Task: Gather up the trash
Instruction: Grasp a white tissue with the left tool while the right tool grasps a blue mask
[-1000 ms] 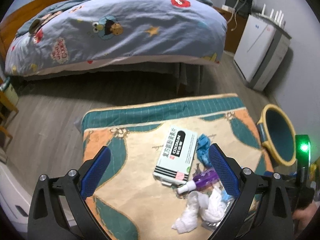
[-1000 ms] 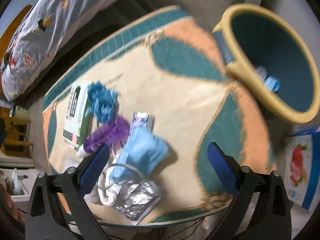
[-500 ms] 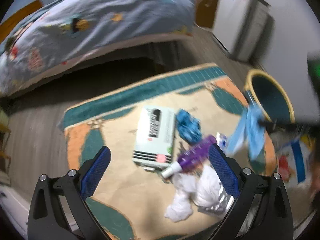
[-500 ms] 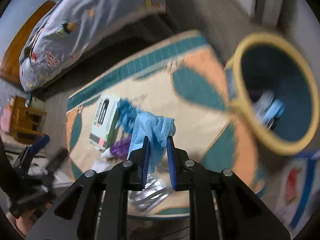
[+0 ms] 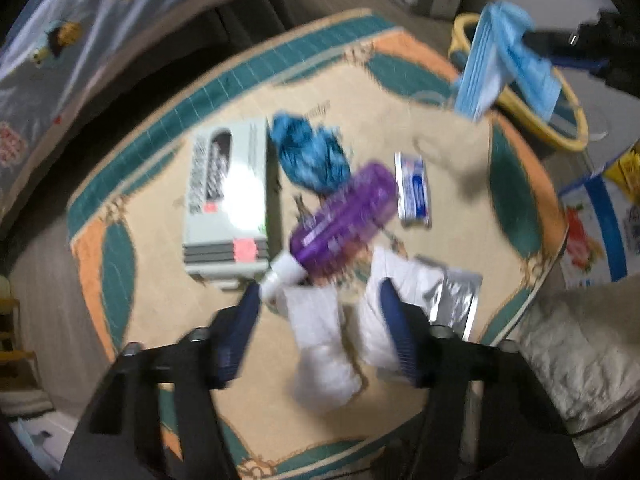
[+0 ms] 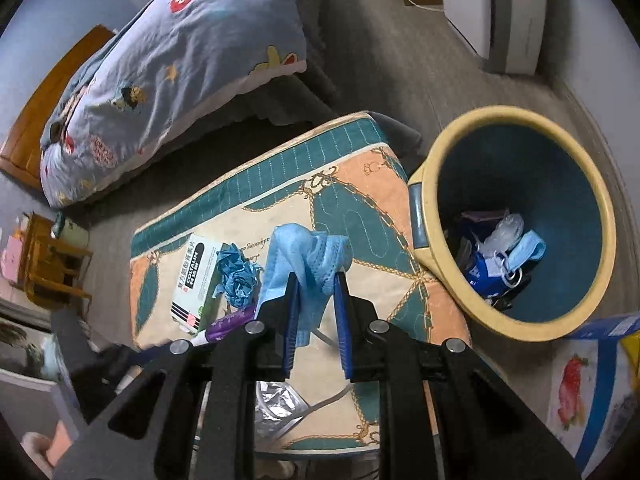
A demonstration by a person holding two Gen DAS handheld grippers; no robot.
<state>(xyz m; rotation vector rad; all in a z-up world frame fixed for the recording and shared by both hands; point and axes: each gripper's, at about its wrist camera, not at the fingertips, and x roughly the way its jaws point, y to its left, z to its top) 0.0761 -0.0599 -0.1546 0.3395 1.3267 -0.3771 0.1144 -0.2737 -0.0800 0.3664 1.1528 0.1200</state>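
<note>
My right gripper (image 6: 316, 280) is shut on a light blue face mask (image 6: 304, 256) and holds it above the patterned cushion (image 6: 360, 200), left of the yellow-rimmed bin (image 6: 516, 328), which holds several pieces of trash. The mask (image 5: 500, 64) also shows in the left wrist view, hanging in front of the bin (image 5: 560, 136). My left gripper (image 5: 320, 296) is open, its fingers straddling crumpled white tissue (image 5: 320, 344). A purple bottle (image 5: 344, 216), a blue crumpled wad (image 5: 308, 152), a white box (image 5: 228, 196), a small sachet (image 5: 414, 188) and a foil wrapper (image 5: 456, 296) lie on the cushion.
A bed with a blue cartoon duvet (image 6: 168, 64) stands behind the cushion. A white appliance (image 6: 492, 12) stands at the back right. A small wooden stand (image 6: 52, 260) is at the left. A strawberry-print bag (image 6: 580, 380) lies right of the bin.
My right gripper has lifted the blue mask clear of the cushion toward the bin. My left gripper has dropped over the white tissue, and its fingers have narrowed around it.
</note>
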